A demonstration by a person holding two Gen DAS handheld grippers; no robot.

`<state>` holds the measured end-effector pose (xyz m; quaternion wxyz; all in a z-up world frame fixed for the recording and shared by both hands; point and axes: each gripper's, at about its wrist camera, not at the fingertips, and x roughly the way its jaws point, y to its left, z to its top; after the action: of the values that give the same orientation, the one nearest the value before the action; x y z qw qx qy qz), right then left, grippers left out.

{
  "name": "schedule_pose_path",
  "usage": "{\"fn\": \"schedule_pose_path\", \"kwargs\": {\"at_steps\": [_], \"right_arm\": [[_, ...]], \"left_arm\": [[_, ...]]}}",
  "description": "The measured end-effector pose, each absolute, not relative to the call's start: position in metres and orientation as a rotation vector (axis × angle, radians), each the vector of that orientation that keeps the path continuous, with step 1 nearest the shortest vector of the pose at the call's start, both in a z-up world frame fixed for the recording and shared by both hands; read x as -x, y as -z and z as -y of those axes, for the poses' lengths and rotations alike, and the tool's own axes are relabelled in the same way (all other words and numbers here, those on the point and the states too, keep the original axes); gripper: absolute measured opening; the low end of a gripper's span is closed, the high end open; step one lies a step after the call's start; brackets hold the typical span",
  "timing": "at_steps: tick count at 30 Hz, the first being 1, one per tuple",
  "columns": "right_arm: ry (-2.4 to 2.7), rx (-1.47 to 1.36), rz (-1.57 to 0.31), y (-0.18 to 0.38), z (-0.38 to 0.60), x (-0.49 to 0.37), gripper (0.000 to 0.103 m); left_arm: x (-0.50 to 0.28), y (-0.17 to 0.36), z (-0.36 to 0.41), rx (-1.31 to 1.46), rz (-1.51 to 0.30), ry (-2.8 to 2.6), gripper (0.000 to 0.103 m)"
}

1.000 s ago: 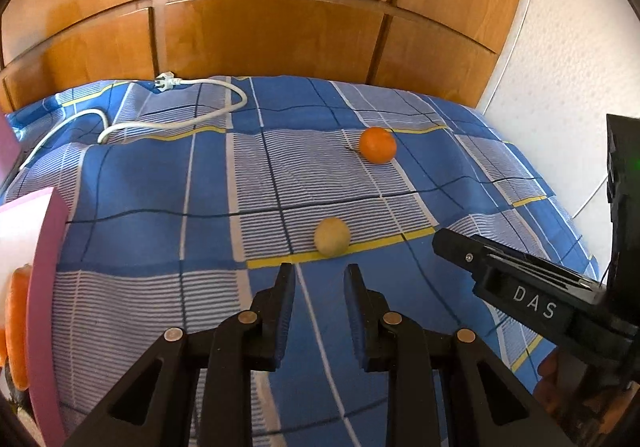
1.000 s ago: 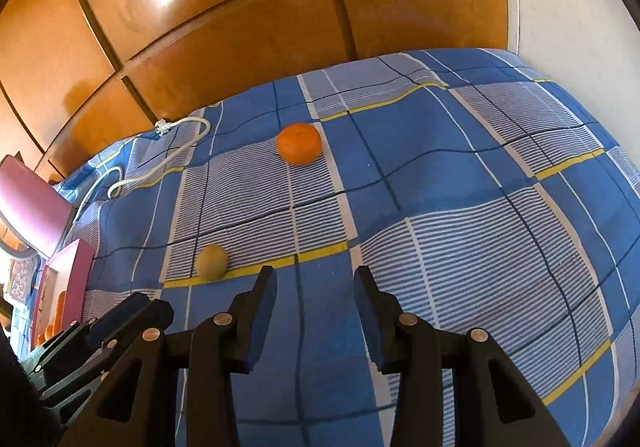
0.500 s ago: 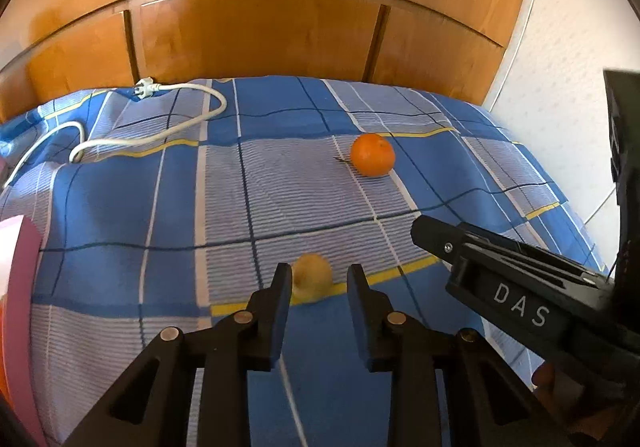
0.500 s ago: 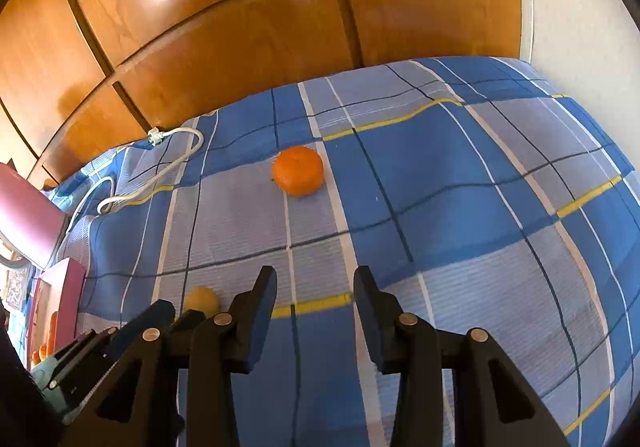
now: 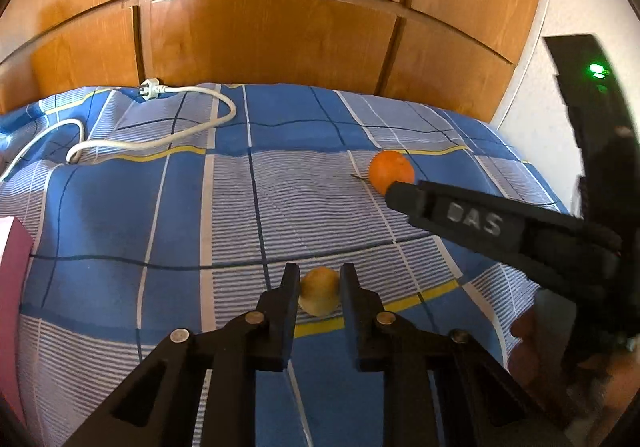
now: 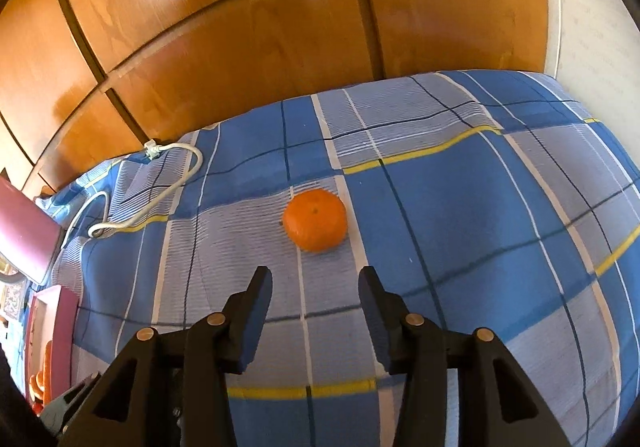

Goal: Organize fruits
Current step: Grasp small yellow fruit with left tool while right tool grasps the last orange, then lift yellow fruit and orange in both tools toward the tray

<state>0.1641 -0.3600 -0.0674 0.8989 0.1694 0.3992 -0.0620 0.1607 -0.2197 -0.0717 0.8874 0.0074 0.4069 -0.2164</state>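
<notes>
The small, round, pale-yellow fruit [image 5: 319, 296] is seen between the two black fingers of the left gripper [image 5: 319, 281], resting on the blue checked bedspread with yellow and white lines [image 5: 120, 207]. Both fingertips [image 5: 290, 283] are set close against the fruit's sides, but whether it is actually clamped cannot be told from the left wrist view. The left gripper is held low and pointed forward along the bed toward the polished wooden panelled wall [image 5: 260, 31].

The right gripper [image 6: 316, 289] is held with its fingers well apart and nothing between them. It is aimed at the round orange mandarin [image 6: 315, 220], which lies on a striped patch of the bedspread just beyond the fingertips [image 6: 260, 287] and untouched. In the left wrist view the same gripper is seen reaching in from the right, its black finger marked "DAS" [image 5: 472, 217] ending just in front of the mandarin [image 5: 390, 171].

A white power cable with plug [image 5: 168, 127] lies looped on the far left part of the bedspread. A dark pink box edge [image 6: 60, 331] is seen at the left border.
</notes>
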Motion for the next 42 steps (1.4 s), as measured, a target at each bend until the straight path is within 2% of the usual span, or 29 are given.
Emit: {"fn": "schedule_pose_path", "kwargs": {"at_steps": [2,4,11,14,18,42], "right_arm": [[0.134,-0.341,-0.828,0.068,0.36,-0.173,0.046],[0.137,-0.334,-0.832,0.068,0.361,-0.181,0.046],[0.149,-0.285,-0.86,0.077,0.359,-0.206,0.046],[0.149,-0.269,-0.861,0.08,0.358,-0.208,0.04],[0.142,-0.247,-0.867,0.08,0.355,-0.205,0.039],[-0.043,-0.198,-0.93,0.082,0.281,-0.086,0.039]], "left_arm": [[-0.164,0.072,0.22,-0.002,-0.852,0.455,0.027],[-0.169,0.076,0.221,0.0,-0.881,0.439,0.028],[-0.177,0.083,0.215,0.051,-0.921,0.442,0.025],[-0.175,0.082,0.211,0.047,-0.921,0.432,0.025],[-0.17,0.081,0.202,0.038,-0.92,0.408,0.025],[-0.085,0.08,0.121,-0.001,-0.868,0.289,0.025]]}}
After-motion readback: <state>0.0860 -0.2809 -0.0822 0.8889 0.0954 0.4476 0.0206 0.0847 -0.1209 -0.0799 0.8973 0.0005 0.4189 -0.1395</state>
